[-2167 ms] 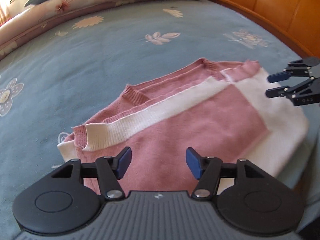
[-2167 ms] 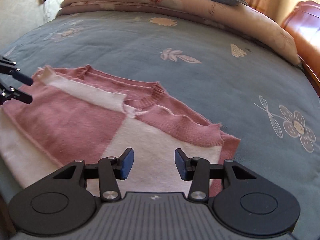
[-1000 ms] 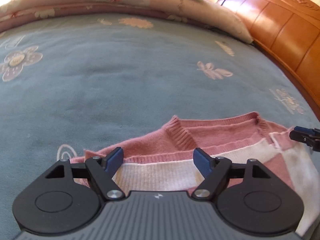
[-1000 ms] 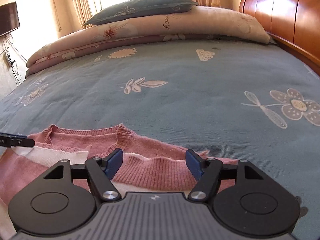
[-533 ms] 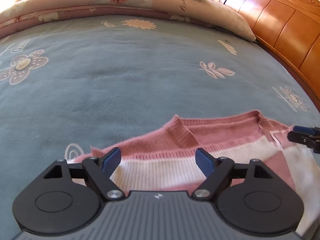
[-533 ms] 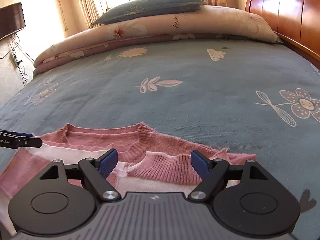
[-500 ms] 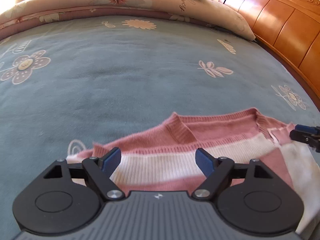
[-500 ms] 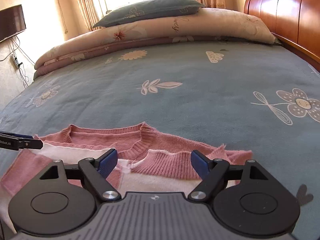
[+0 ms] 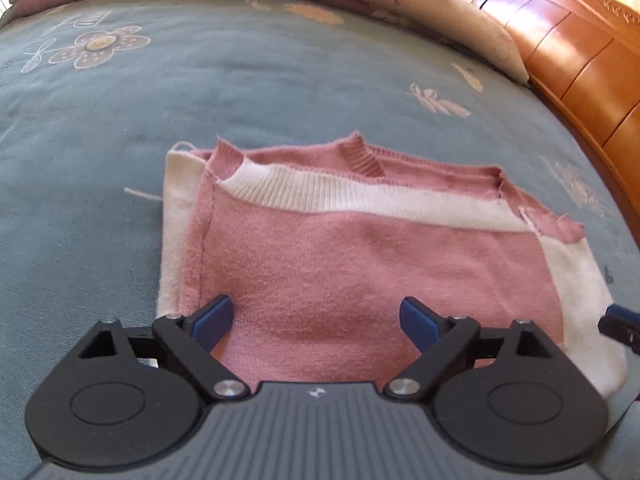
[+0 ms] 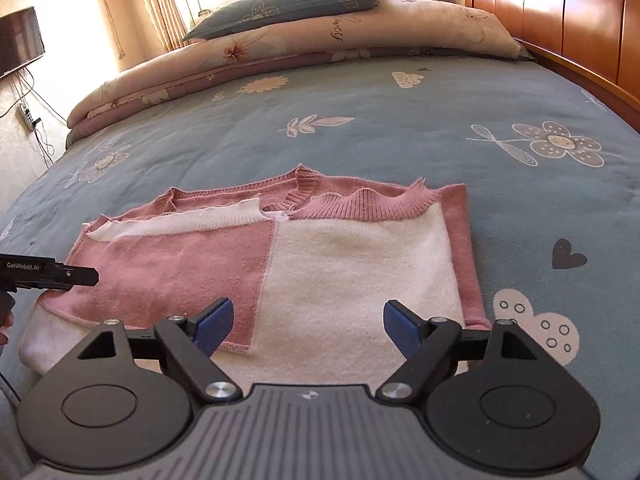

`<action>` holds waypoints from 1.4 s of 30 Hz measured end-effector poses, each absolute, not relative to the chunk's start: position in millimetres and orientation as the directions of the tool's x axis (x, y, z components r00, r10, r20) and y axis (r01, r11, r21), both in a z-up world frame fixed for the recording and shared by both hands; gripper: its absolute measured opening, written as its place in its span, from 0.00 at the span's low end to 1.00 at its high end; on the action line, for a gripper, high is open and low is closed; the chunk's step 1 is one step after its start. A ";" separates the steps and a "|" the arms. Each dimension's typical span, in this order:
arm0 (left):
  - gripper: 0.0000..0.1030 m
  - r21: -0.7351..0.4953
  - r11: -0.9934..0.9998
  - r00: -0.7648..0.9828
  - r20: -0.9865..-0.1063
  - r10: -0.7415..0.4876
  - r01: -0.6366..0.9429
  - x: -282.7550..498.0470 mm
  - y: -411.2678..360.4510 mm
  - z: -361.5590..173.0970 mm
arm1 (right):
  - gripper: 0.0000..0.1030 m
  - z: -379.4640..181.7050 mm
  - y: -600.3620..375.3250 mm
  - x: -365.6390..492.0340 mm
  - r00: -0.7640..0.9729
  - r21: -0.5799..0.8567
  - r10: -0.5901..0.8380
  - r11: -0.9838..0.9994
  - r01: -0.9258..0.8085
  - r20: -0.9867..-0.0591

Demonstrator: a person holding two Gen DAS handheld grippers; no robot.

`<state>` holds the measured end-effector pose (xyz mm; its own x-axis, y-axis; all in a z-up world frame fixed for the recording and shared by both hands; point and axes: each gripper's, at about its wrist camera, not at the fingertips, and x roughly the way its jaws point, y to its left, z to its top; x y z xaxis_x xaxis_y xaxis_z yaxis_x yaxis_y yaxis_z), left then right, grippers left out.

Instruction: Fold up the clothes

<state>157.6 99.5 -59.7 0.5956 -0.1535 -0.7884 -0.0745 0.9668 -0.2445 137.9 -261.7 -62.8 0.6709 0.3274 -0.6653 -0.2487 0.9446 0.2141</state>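
Note:
A pink and white knitted sweater [image 9: 360, 248] lies folded into a flat rectangle on the blue bed cover, collar side away from me. In the right wrist view the sweater [image 10: 340, 264] shows a pink panel at left and a white panel at right. My left gripper [image 9: 318, 318] hangs open over the near pink edge, holding nothing. My right gripper [image 10: 308, 326] is open too, above the near white edge. The left gripper's fingers [image 10: 76, 274] reach in from the left edge of the right wrist view. A tip of the right gripper [image 9: 618, 320] shows at the sweater's right side.
The blue flowered bed cover [image 10: 440, 120] spreads wide beyond the sweater. A rolled quilt [image 10: 280, 52] and a grey pillow [image 10: 288, 4] lie at the far end. A wooden headboard [image 10: 580, 20] runs along the right. A television [image 10: 20, 40] hangs on the left wall.
Both grippers have drawn back and risen, so the whole folded sweater now shows in each view. Their jaws stand wider than 2.2 s ago. The sweater lies still.

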 end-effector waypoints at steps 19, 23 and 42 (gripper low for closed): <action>0.88 -0.318 0.935 0.470 -0.856 -0.214 -0.153 99.6 127.1 -64.0 | 0.85 -44.0 -250.8 109.8 0.685 0.198 0.363 0.930 -0.310 -0.632; 0.88 -0.376 0.919 0.553 -0.794 -0.253 -0.119 95.8 139.5 -44.2 | 0.86 -41.9 -253.3 108.6 0.691 0.191 0.352 0.934 -0.301 -0.632; 0.67 -0.557 0.818 0.626 -0.692 -0.360 -0.146 178.0 216.8 -86.8 | 0.87 -49.1 -238.7 132.5 0.667 0.121 0.305 0.944 -0.308 -0.680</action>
